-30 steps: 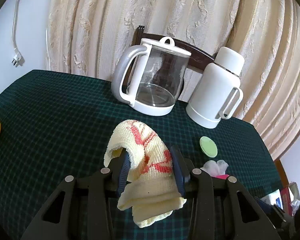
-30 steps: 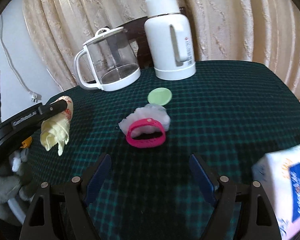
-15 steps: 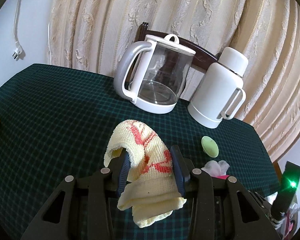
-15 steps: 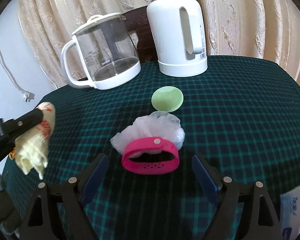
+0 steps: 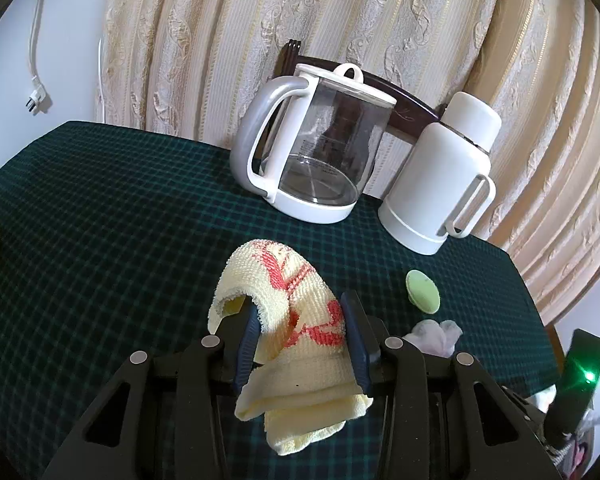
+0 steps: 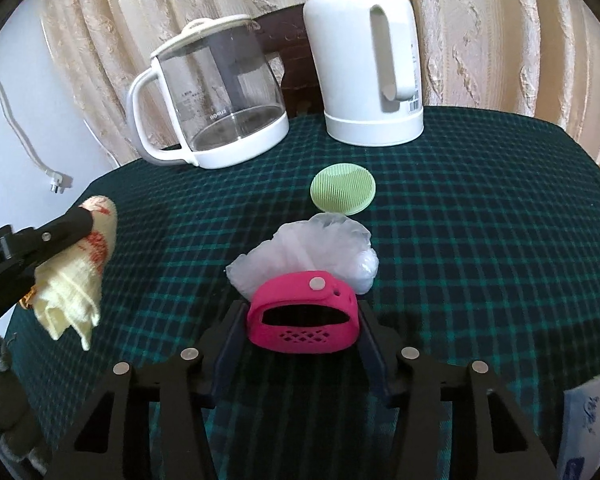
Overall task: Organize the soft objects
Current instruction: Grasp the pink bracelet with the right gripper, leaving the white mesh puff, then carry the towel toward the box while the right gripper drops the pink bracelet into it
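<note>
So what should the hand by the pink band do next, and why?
Probably finish closing, then lift. The right gripper is closing, its fingers flanking the pink wristband, which lies on the checked tablecloth against a white crumpled plastic bag. The left gripper already holds the yellow towel.

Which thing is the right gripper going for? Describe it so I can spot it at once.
On the dark green checked tablecloth, look in front of the white thermos, past the green round scrubber and the crumpled clear plastic. The pink silicone band sits between the closing jaws of the right gripper, the only bright pink loop there.
</note>
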Motion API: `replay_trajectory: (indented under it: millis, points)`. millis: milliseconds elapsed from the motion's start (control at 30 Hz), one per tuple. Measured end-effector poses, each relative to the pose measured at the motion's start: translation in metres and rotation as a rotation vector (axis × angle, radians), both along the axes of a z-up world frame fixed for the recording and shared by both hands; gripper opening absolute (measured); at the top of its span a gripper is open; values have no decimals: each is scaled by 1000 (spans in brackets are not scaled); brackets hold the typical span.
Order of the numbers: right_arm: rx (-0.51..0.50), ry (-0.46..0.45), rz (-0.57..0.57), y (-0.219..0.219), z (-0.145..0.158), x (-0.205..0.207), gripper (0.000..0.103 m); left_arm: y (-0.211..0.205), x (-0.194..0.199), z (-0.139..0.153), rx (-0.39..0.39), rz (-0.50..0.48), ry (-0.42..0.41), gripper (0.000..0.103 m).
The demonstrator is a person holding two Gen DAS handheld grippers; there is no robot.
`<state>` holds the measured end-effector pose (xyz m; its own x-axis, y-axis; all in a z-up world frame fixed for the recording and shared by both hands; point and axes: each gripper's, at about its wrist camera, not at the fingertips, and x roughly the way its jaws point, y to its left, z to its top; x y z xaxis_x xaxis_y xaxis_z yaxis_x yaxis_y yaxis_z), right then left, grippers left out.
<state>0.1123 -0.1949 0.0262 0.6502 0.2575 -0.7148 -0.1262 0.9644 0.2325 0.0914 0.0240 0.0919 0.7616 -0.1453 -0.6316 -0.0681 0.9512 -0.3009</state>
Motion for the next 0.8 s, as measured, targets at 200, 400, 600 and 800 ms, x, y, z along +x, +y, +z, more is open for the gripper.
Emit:
replay_trajectory:
  millis: [200,400,600,800]
  points:
    - [25,-23,-17,-7,10,-16,56,-2,-1,2,-4,-9,-5,41]
    - [37,-54,-43,-14,20,-30,56,-6,-4,6,-10,-29,-14,41]
    - [38,-106,-78,-26,37,-53,56,-15,-8,10,-21,-70,-23,41]
    - [51,-151,-122,-45,51,-75,56,-28,-13,14,-33,-123,-31,41]
